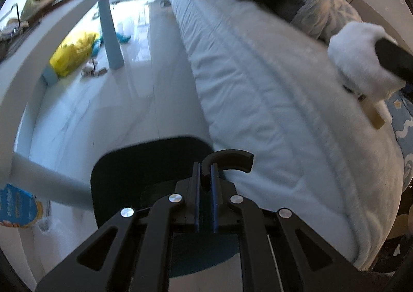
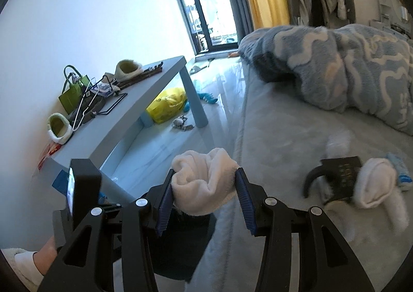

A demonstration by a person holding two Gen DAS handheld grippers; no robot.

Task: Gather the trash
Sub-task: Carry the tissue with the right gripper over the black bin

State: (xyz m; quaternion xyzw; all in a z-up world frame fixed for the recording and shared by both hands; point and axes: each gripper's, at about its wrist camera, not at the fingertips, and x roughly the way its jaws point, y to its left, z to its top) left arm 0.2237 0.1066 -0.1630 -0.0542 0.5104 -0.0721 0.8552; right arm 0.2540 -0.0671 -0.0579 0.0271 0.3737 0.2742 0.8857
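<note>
My left gripper point(image 1: 205, 170) is shut on the black handle point(image 1: 227, 159) of a dark bin point(image 1: 144, 168), held beside the bed edge. In the right wrist view my right gripper point(image 2: 205, 183) is shut on a crumpled white fluffy cloth point(image 2: 204, 178), just above the dark bin point(image 2: 180, 240). The same cloth point(image 1: 361, 59) shows at the far right of the left wrist view, over the mattress. On the bed lie a black box point(image 2: 340, 176) and another white fluffy piece point(image 2: 376, 183).
A pale blue mattress point(image 1: 258, 80) fills the right, with a blue patterned blanket point(image 2: 348, 65) on it. A light blue low table point(image 2: 144, 90) stands left with slippers and a green bag point(image 2: 73, 93). A yellow bag point(image 2: 167, 103) and small items lie under it on the floor.
</note>
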